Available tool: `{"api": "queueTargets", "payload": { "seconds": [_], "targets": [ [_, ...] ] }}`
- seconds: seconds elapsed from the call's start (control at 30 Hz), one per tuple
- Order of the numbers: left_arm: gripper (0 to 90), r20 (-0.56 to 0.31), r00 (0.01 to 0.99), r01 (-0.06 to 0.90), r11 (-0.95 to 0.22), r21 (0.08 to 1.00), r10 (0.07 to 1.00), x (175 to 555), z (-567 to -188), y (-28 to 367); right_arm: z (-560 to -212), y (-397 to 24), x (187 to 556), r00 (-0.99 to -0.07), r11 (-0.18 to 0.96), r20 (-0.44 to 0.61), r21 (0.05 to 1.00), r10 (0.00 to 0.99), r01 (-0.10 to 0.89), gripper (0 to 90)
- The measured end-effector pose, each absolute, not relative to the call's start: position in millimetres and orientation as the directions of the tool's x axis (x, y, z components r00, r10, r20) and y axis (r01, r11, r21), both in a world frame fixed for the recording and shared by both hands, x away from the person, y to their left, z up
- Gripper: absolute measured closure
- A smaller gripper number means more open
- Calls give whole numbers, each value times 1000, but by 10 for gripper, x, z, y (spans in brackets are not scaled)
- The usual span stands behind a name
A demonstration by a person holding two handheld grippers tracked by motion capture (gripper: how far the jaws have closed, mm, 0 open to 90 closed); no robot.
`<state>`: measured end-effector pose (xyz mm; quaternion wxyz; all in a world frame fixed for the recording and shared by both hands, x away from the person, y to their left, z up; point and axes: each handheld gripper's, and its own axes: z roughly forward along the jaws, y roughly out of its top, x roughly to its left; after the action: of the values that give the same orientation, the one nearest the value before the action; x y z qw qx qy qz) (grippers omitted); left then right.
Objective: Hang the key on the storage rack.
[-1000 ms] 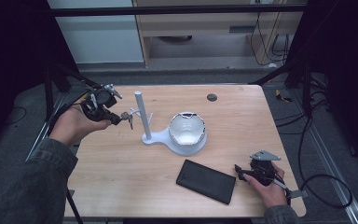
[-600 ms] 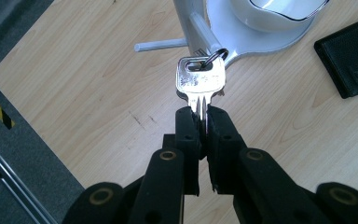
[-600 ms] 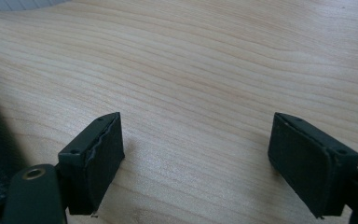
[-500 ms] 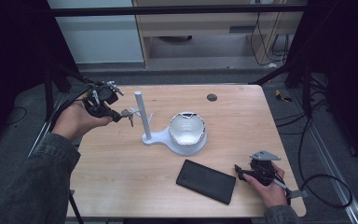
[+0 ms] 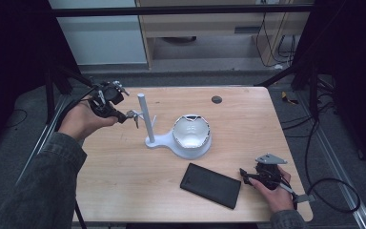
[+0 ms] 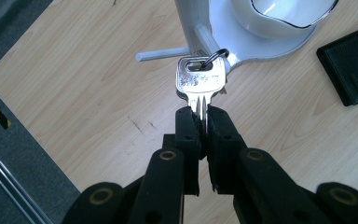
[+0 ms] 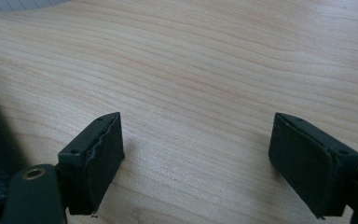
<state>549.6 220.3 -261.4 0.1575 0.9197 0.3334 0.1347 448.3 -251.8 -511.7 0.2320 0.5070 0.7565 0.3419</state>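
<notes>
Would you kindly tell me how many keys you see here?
1: a silver metal key on a ring, clamped in the left tool beside the white stand's post. Others may be hidden.

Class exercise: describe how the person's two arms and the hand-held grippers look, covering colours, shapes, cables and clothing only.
Both forearms wear dark grey sleeves. The left gripper is black, with two blocky jaws on flat linkage bars fixed by brass-coloured rivets; a black cable trails from it in the high view. The right gripper has the same black rectangular pads, carries a grey three-cornered plate on top, and trails a black cable.
</notes>
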Motion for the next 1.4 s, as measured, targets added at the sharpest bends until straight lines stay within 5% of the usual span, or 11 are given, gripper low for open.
{"api": "queueTargets", "payload": {
  "seconds": [0.37,0.87,1.1,1.4],
  "targets": [
    [832,136,742,572,-725,383,657,5560,-2729,2225,-5117,-2517,4484,-379,252,-4,752,925,609,175],
    [692,208,719,513,-708,486,664,5129,-2792,2446,-5118,-2522,4490,-392,259,0,750,920,609,150],
    [547,218,741,463,-719,518,635,4879,-3068,2361,-5019,-2500,4473,-391,250,-4,775,920,580,112],
    [220,196,758,454,-719,527,622,4636,-3577,2194,-4993,-2503,4444,-374,258,-33,782,927,568,118]
  ]
}}
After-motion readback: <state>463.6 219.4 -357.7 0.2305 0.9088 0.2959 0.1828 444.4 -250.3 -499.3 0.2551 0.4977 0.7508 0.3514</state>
